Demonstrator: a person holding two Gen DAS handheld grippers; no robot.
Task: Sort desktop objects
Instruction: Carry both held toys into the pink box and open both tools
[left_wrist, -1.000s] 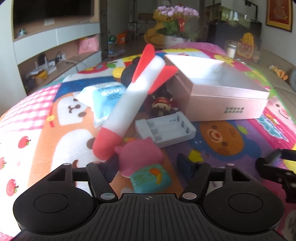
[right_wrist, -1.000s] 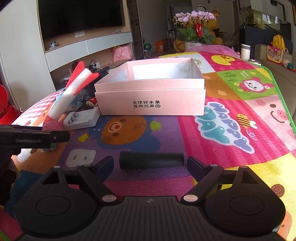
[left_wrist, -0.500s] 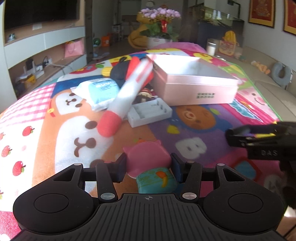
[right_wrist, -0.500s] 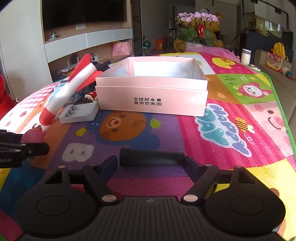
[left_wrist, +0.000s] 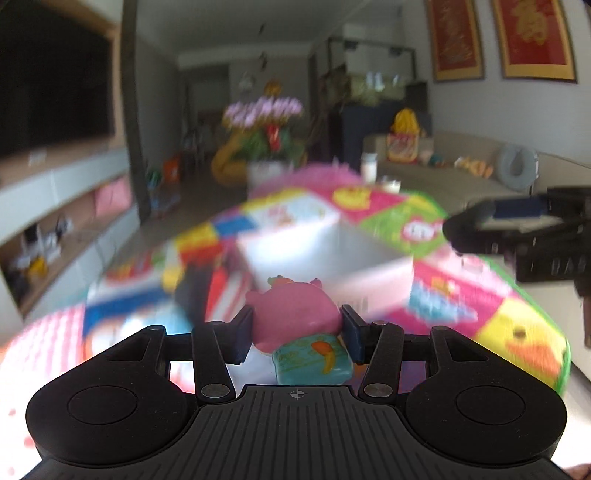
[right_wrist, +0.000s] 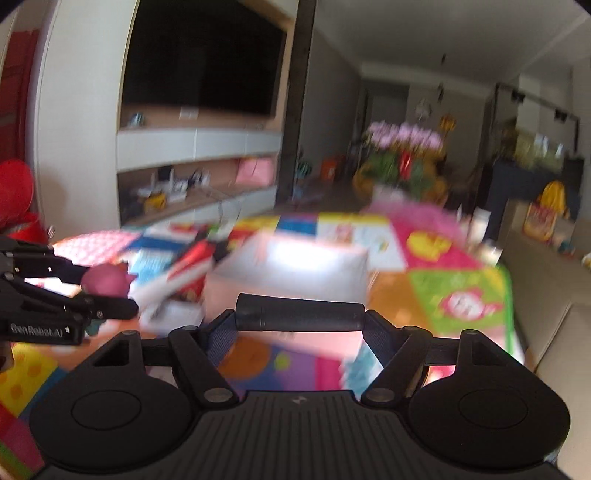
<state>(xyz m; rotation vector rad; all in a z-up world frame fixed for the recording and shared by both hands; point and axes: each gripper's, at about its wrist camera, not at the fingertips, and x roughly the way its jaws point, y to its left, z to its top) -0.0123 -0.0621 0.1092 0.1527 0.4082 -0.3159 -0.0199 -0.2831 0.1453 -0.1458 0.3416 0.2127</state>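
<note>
My left gripper (left_wrist: 297, 325) is shut on a pink pig toy (left_wrist: 295, 321) with a teal base and holds it in the air, in front of the open pink box (left_wrist: 332, 254). My right gripper (right_wrist: 301, 321) is shut on a black cylinder (right_wrist: 299, 316), gripped end to end and lifted above the mat. The pink box (right_wrist: 295, 273) lies just beyond it in the right wrist view. The left gripper with the pink toy (right_wrist: 105, 280) shows at the left of that view. Both views are blurred.
A white and red rocket toy (right_wrist: 177, 280) and a white battery case (right_wrist: 177, 315) lie left of the box on the colourful play mat (right_wrist: 461, 295). A flower pot (right_wrist: 402, 177), TV shelf and sofa stand beyond the mat.
My left gripper has lifted the pink toy off the mat toward the box. My right gripper has closed on the black cylinder and raised it. Both cameras tilted up.
</note>
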